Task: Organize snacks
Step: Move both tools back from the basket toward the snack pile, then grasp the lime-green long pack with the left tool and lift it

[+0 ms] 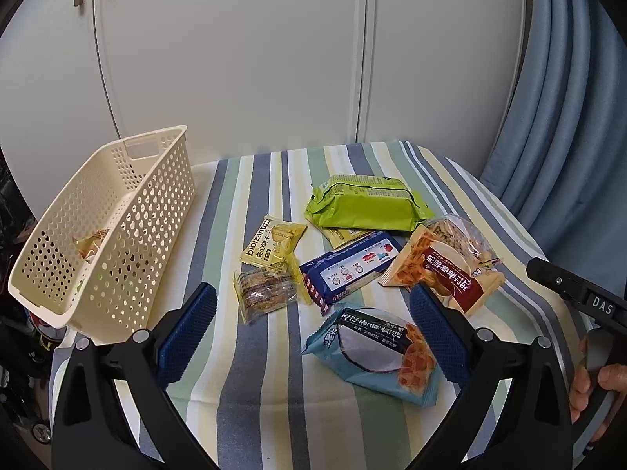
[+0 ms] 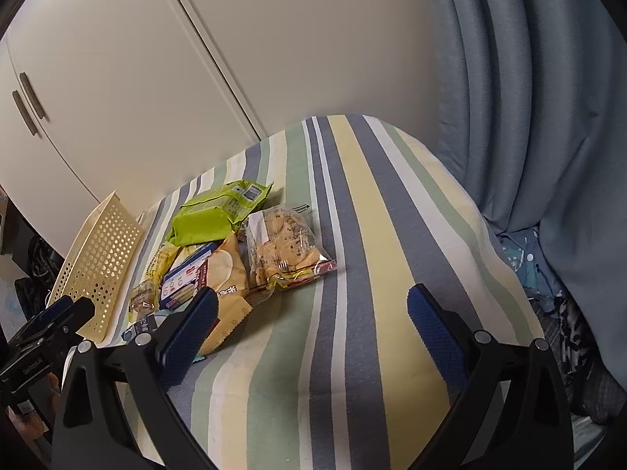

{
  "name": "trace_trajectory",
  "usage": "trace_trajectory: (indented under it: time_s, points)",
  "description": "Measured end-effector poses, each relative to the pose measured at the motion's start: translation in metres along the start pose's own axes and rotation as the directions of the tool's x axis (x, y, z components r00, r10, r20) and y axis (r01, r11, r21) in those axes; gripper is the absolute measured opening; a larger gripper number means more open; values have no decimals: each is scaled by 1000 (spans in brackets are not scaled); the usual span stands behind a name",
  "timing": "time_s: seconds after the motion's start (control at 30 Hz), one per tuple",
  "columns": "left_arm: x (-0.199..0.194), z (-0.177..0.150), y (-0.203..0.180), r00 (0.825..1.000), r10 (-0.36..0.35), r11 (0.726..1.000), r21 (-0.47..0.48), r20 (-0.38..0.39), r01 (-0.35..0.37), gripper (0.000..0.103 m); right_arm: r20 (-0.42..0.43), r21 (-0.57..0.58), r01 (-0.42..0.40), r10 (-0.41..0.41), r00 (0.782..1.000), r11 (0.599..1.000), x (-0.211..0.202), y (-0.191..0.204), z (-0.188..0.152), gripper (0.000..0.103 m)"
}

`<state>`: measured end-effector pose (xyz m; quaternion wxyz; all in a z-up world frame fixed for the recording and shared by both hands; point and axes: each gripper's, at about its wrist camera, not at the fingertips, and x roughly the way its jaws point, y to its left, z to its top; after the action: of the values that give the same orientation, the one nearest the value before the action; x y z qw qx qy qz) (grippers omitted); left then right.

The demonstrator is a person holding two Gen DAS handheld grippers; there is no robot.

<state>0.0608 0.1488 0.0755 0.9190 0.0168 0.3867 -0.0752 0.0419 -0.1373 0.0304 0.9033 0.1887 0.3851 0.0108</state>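
Several snack packs lie in a loose heap on the striped cloth: a green pack (image 1: pixel 364 205), a small yellow biscuit pack (image 1: pixel 272 244), a clear cookie wrapper (image 1: pixel 264 290), a dark blue pack (image 1: pixel 348 268), a cream-and-red chip bag (image 1: pixel 443 270) and a light blue bag (image 1: pixel 376 348). My left gripper (image 1: pixel 313 313) hangs open above the near cloth, the light blue bag between its fingers and untouched. My right gripper (image 2: pixel 311 313) is open over bare cloth to the right of the heap. A clear cookie bag (image 2: pixel 284 248) and the green pack (image 2: pixel 213 215) lie ahead of it.
A cream perforated basket (image 1: pixel 129 211) stands at the table's left edge with one small snack (image 1: pixel 92 244) inside. White cupboard doors (image 1: pixel 243 58) rise behind the table. Blue curtains (image 2: pixel 529 98) hang to the right. A hand (image 1: pixel 591 384) holds the other gripper's handle.
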Motion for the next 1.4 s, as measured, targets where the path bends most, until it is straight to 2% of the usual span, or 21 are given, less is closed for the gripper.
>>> trace_trajectory:
  time_s: [0.3,0.43,0.73,1.0,1.17,1.33,1.4]
  points:
    - [27,11,24,998,-50,996,-78,-36,47,100,-4,23,-17,17,1000,1000,3,-4,-1,96]
    - [41,19,24,996,-72,994,-83,-54,68,100,-5,22,-27,27,1000,999,3,-3,-2,96]
    - [102,60,0,973,-191,981,-57,-132,185,100,-15,42,-53,54,998,998,5,-4,-4,97]
    - [153,97,-31,948,-250,968,-11,-198,253,100,-14,81,-82,83,996,993,6,-12,-4,97]
    - [176,108,-52,945,-216,969,62,-247,238,100,-14,75,-91,93,996,993,6,-11,-5,97]
    - [192,123,-63,946,-187,960,156,-266,234,100,-11,76,-97,98,995,992,4,-13,-7,97]
    - [200,130,-64,938,-204,951,170,-281,258,100,-12,75,-97,98,995,993,4,-12,-7,98]
